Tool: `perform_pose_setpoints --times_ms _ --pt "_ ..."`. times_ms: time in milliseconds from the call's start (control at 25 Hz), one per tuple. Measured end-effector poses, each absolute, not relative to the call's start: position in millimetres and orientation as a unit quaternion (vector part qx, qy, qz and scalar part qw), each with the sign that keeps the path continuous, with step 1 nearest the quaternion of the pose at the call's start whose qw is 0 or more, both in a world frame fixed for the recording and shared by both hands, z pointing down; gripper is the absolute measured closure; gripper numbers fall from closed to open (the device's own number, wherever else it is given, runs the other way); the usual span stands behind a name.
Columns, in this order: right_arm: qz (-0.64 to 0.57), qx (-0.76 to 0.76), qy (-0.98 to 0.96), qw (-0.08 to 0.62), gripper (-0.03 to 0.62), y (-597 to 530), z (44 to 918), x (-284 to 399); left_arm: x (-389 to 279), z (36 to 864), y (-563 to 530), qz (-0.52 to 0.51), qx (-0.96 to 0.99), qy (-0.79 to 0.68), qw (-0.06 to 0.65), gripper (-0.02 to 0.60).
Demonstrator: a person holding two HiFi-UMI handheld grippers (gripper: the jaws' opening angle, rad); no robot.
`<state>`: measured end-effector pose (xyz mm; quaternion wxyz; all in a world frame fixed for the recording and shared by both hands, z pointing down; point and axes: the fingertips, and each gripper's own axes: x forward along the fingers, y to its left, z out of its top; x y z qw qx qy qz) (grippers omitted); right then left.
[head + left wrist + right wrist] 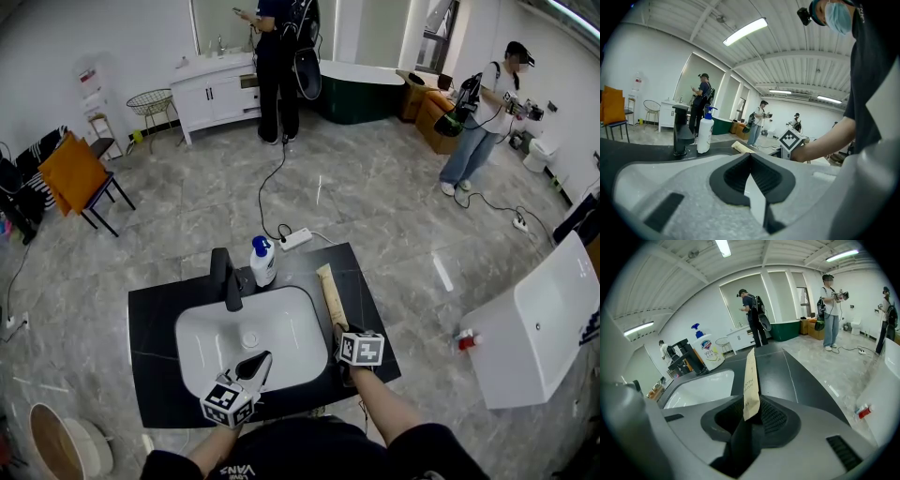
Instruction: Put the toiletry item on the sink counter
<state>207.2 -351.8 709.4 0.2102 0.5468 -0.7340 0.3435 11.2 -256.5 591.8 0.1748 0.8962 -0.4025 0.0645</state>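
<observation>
A long beige toothbrush box (329,291) lies on the black sink counter (159,319), to the right of the white basin (281,328). My right gripper (341,330) is at the box's near end. In the right gripper view the box (750,373) runs out from between the jaws, and my right gripper (753,403) stands open, its pads spread clear of the box's sides. My left gripper (263,359) hovers over the basin's front edge. It looks shut in the left gripper view (750,154), with nothing in it.
A black faucet (225,277) and a white soap bottle (263,261) stand behind the basin. A power strip (295,238) and cables lie on the floor beyond. A white fixture (534,328) stands at the right. Two people stand further back by a white vanity (211,94).
</observation>
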Motion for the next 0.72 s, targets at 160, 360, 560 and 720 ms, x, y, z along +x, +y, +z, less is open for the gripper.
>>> perform_pose_setpoints --times_ms 160,360,560,720 --pt "0.345 0.552 -0.73 0.209 0.482 -351 709 210 8 591 -257 0.066 0.896 -0.403 0.175 0.575" --pt "0.343 0.559 -0.725 0.21 0.482 -351 705 213 5 588 -258 0.068 0.896 -0.402 0.176 0.575" --pt "0.336 0.568 -0.721 0.211 0.482 -350 702 215 3 590 -257 0.067 0.898 -0.398 0.174 0.575" --pt "0.334 0.575 -0.719 0.203 0.48 -347 697 216 2 590 -257 0.068 0.901 -0.393 0.173 0.575"
